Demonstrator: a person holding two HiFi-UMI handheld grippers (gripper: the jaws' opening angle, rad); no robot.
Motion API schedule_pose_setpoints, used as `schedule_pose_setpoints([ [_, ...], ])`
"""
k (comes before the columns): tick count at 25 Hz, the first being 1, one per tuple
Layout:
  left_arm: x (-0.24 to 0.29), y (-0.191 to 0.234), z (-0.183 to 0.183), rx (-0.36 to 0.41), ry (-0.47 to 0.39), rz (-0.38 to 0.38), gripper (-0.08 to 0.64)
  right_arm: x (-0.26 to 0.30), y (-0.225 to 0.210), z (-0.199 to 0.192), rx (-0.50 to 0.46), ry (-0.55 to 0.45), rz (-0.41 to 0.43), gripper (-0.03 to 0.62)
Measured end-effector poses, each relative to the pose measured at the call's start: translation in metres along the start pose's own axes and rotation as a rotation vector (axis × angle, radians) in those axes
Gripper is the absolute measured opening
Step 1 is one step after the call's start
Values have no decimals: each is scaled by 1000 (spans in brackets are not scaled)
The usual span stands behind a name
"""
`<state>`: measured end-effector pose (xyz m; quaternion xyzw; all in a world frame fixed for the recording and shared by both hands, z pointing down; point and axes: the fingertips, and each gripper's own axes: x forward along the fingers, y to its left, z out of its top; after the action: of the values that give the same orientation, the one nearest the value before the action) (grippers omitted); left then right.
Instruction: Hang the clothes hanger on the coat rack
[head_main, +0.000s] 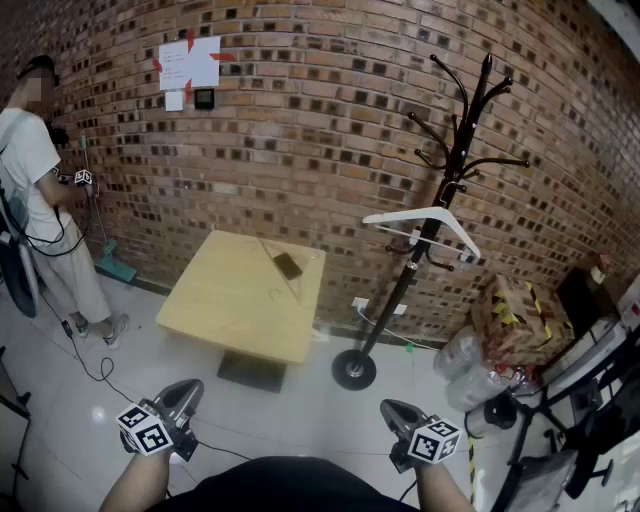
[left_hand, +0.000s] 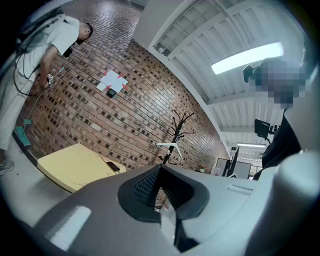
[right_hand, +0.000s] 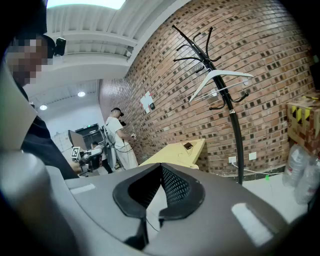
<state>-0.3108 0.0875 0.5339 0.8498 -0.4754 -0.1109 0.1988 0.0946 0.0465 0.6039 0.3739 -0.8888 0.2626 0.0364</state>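
right claw (right_hand: 160, 166) closed in its view (hanger (head_main: 400, 214) hung)

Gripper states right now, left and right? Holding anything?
Left gripper: jaws closed, holding nothing.
Right gripper: jaws closed, holding nothing.

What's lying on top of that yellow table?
A small dark flat object near the far edge of the yellow table. Only the spot beneath it is hidden.
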Motion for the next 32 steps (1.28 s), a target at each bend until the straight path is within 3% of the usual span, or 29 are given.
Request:
schedule_pose_setpoints([
  [11,52,-76,-37,2,27,-15,-5,-59,-54,8,-41,18,5,14],
  [18,67,-96,-55,-8,46,-9,-5,-66,-69,9,-46,38,35,14],
  [24,66,-77,-55,-23,43,7,-5,-48,-71,4,-42,65,35,14],
  [32,85,3,-36,-64,39,-44,-5,18,-59,11,-66,96,-27,15],
])
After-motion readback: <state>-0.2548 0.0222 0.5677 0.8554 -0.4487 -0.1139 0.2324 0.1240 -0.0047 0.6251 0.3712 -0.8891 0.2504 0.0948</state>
